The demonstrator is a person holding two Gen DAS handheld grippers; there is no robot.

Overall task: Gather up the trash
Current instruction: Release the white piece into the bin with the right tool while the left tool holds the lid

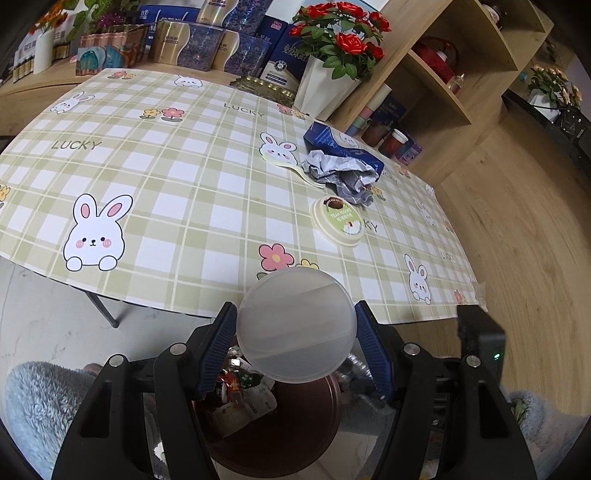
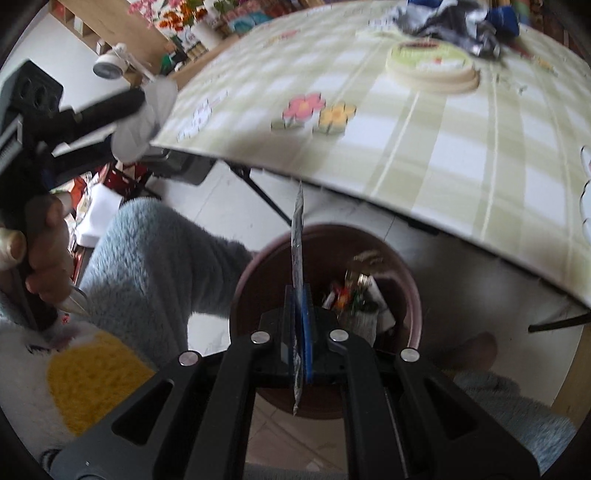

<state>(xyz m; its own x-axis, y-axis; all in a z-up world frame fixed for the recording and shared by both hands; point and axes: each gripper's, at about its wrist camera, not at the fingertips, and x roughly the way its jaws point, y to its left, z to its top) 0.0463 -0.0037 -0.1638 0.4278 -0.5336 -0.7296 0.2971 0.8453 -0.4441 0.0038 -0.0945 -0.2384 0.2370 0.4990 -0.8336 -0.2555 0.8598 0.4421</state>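
— lid (image 1: 295, 325) between blue pads (image 1: 218, 350) of left gripper (image 1: 297, 343); frosted, round, clamped at both edges; hanging over brown bin (image 1: 306, 424) past table (image 1: 184, 177) edge.
— and right gripper (image 2: 300, 325)?
— pinched tight on thin silvery wrapper (image 2: 297, 258); seen edge-on, sticking up from the pads and poking out below; right over bin (image 2: 402, 280) mouth.
— inside the bin?
— scraps already; red, white and shiny packaging; blurred, hard to name further.
— on the table?
— checked green cloth with rabbits and flowers; round cream tub (image 1: 338, 221) near the right edge; crumpled grey paper (image 1: 343, 177) just behind it, touching a blue carton (image 1: 332, 142); pale flat scoop shape (image 1: 291, 164) partly under the paper.
— same things from the right view?
— tub (image 2: 430, 66) and crumpled heap (image 2: 447, 18) at the far top, smeared by blur.
— the person?
— fluffy blue sleeve (image 2: 155, 258) beside the bin; hand (image 2: 44, 254) gripping a black handle at left; left gripper (image 2: 133, 110) up there too, with something pale and blurred at its tip.
— beyond the table?
— red roses (image 1: 343, 37) in a white pot; wooden shelves (image 1: 450, 81); boxes along the back.
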